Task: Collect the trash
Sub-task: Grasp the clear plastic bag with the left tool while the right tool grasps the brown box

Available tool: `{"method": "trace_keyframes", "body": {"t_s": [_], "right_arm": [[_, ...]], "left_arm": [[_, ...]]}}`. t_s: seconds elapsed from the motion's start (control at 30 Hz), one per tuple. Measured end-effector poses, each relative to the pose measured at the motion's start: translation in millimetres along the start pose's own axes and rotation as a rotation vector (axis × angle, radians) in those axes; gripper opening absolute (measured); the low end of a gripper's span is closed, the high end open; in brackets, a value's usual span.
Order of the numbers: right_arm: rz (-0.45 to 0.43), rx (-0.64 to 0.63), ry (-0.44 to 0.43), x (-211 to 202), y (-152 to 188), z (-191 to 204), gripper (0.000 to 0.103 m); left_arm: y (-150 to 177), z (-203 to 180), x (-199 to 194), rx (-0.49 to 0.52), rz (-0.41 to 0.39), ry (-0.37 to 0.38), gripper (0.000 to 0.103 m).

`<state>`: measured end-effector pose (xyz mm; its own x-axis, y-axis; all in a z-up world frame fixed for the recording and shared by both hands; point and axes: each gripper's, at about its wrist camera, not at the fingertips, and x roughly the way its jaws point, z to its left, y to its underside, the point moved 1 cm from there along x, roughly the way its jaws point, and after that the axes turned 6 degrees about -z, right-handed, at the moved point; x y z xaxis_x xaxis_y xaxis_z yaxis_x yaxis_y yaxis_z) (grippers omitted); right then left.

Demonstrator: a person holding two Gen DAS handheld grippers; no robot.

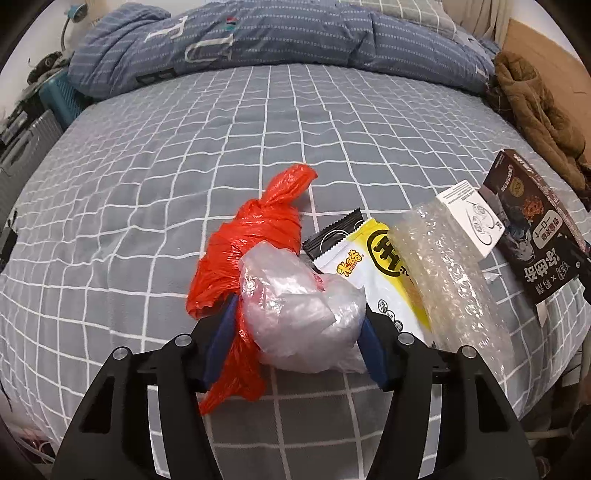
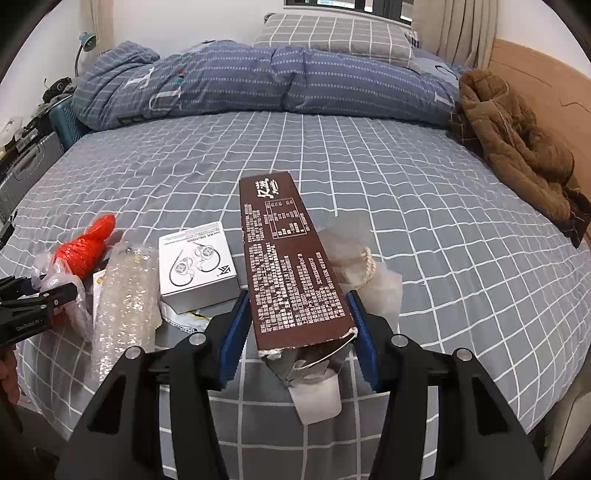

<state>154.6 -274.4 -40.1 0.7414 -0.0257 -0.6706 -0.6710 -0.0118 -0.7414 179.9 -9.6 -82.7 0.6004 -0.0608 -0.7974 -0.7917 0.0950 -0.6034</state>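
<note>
Trash lies on the near part of the bed. My left gripper (image 1: 297, 314) is shut on a crumpled clear plastic bag (image 1: 299, 310) with a knotted red plastic bag (image 1: 255, 236) against it. Right of these lie a yellow-white snack wrapper (image 1: 380, 266), a bubble-wrap roll (image 1: 447, 280) and a white earphone box (image 1: 471, 218). My right gripper (image 2: 297, 321) is shut on a long brown carton (image 2: 291, 266) with a torn-open near end, held tilted above the sheet. The carton also shows in the left wrist view (image 1: 535, 225). The left gripper shows at the left edge of the right wrist view (image 2: 37, 299).
A clear bag with a white cord (image 2: 358, 262) lies behind the carton. A blue quilt (image 2: 258, 81) is bunched at the far end, with a pillow (image 2: 332, 33) behind it. A brown coat (image 2: 517, 147) lies by the wooden headboard at right. A suitcase (image 2: 22, 173) stands left of the bed.
</note>
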Motion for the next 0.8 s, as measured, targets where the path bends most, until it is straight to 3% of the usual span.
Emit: {"method": "trace_keyframes", "body": {"t_s": [0.4, 0.8], "right_arm": [[-0.038, 0.012, -0.009, -38, 5, 6, 0.046], [0.009, 0.016, -0.016, -41, 29, 14, 0.045]], "left_arm": [[10, 6, -40, -0.003, -0.044, 0.001, 0.059], [39, 3, -43, -0.010, -0.011, -0.043, 0.068]]}}
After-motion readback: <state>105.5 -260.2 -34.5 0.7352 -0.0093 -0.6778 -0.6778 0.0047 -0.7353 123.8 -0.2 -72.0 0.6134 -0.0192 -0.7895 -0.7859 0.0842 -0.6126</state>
